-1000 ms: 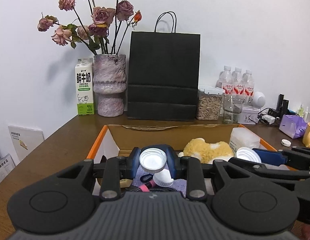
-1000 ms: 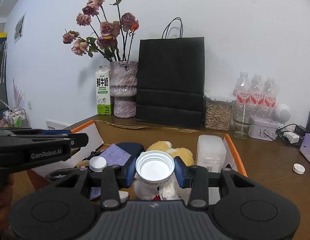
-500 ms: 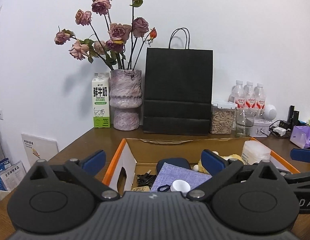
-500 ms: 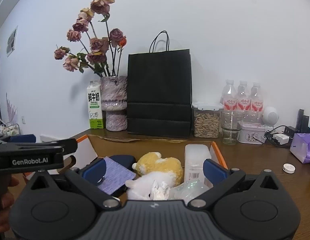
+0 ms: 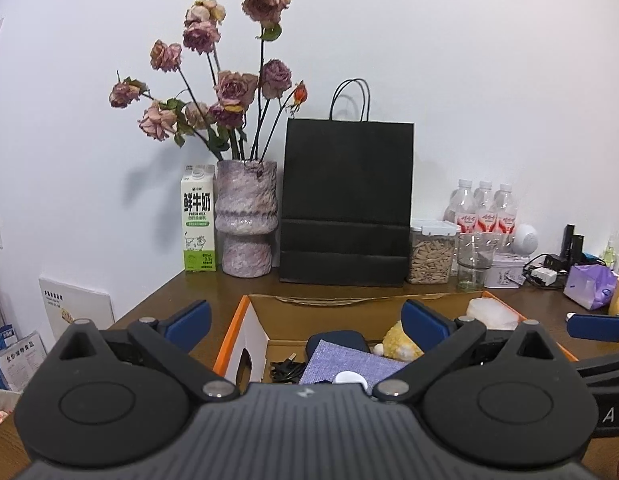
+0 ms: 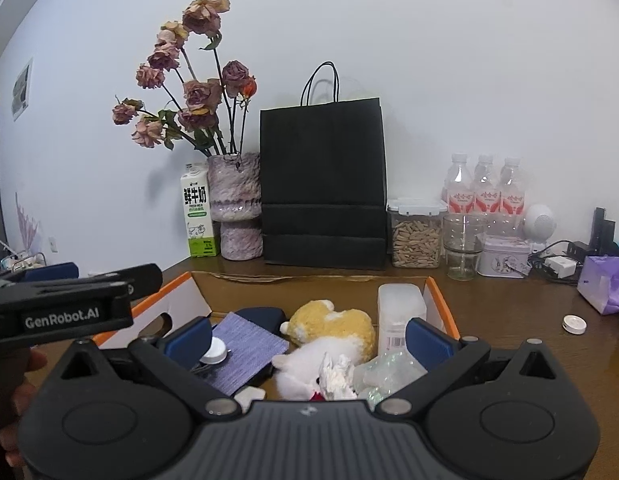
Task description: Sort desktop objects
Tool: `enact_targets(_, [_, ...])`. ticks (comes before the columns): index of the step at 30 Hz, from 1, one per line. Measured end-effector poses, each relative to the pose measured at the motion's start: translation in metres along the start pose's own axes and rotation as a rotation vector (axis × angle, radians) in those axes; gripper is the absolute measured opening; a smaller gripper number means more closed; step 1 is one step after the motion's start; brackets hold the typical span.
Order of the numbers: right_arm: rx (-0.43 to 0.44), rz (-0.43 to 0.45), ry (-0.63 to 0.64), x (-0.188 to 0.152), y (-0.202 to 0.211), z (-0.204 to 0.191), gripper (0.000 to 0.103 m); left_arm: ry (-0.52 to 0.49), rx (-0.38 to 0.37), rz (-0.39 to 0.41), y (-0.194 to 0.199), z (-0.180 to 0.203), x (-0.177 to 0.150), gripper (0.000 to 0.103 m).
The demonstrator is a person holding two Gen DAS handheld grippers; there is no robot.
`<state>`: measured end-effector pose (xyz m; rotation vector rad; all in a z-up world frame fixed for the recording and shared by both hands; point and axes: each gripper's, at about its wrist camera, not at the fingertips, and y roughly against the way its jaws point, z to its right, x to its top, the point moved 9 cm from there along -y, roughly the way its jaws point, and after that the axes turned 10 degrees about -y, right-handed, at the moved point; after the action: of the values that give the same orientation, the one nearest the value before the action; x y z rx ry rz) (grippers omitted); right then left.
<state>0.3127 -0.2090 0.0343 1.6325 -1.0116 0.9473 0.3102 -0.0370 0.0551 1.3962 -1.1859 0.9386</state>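
Both grippers — left gripper (image 5: pixel 305 316), right gripper (image 6: pixel 307 332) — fingers spread, empty, above box (image 6: pixel 441 304) rim.

On the surface (image 6: pixel 509 320), the box (image 6: pixel 439 304) holds a plush toy (image 6: pixel 333 322) and, at its nine o'clock, a cloth (image 6: pixel 249 346); a bag (image 6: pixel 323 184) stands at the box's twelve o'clock, a cap (image 6: pixel 574 324) at three.

Soft, even indoor light fills both views, bright on the white wall (image 5: pixel 469 80). The dried roses (image 5: pixel 229 92) and black paper bag (image 5: pixel 347 200) cast faint shadows leftward on it. Fisheye distortion curves the wall's edges; dark vignetting clips the corners. Focus is sharp, without glare.
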Motion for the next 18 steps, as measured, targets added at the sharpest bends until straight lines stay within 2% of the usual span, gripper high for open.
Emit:
enact_targets(9, [-0.027,-0.018,0.051,-0.007,0.051,-0.02,0.103,-0.021,-0.012,-0.002,0.051,-0.006,-0.003,0.103])
enact_targets(18, [-0.048,-0.061,0.074,-0.036,0.11,-0.038,0.103,-0.056,-0.075,-0.019,0.116,0.009,-0.019,0.103])
